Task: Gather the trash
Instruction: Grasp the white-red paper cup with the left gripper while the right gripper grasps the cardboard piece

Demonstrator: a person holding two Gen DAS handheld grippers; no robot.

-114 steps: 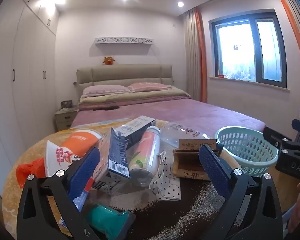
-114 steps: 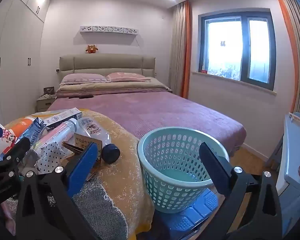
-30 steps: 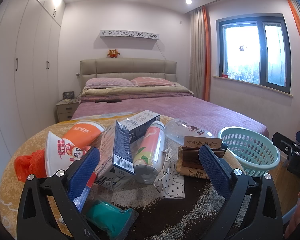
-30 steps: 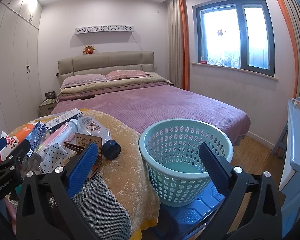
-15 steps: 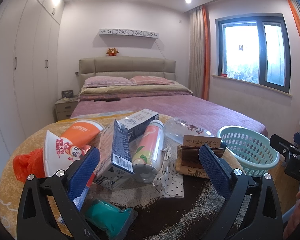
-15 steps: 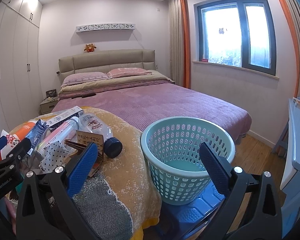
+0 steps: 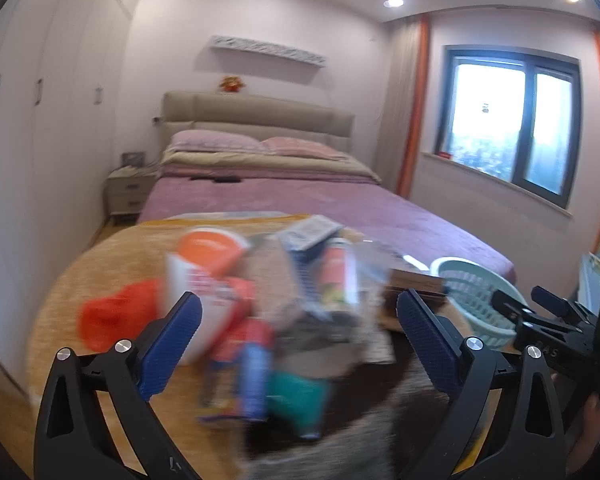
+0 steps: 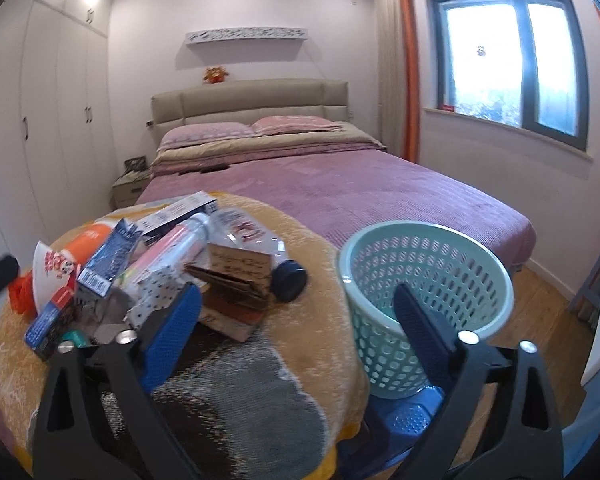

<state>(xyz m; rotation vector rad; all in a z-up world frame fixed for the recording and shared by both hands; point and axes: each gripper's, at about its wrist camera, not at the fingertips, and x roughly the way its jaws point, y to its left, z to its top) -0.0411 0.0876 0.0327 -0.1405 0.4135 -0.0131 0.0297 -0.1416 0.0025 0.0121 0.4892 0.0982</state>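
A pile of trash lies on a round table with a yellow cloth (image 8: 320, 280): an orange-and-white paper cup (image 7: 204, 264), a red plastic bag (image 7: 112, 316), a blue carton (image 8: 108, 260), a pink bottle (image 8: 172, 248), a clear bottle with a dark cap (image 8: 288, 274), a brown cardboard box (image 8: 236, 284) and a teal wrapper (image 7: 300, 396). A mint-green basket (image 8: 428, 276) stands to the right of the table. My left gripper (image 7: 300, 340) is open and empty above the blurred pile. My right gripper (image 8: 296, 328) is open and empty between box and basket.
A bed with a purple cover (image 8: 360, 188) fills the room behind the table. White wardrobes (image 7: 20, 160) line the left wall. A window (image 8: 512, 60) is at the right. The basket rests on a blue stool (image 8: 404, 416).
The left gripper has swung left and tilted, so its view is blurred and the pile sits more to the right. The right gripper has tilted and shifted left toward the table. Both jaws stay open.
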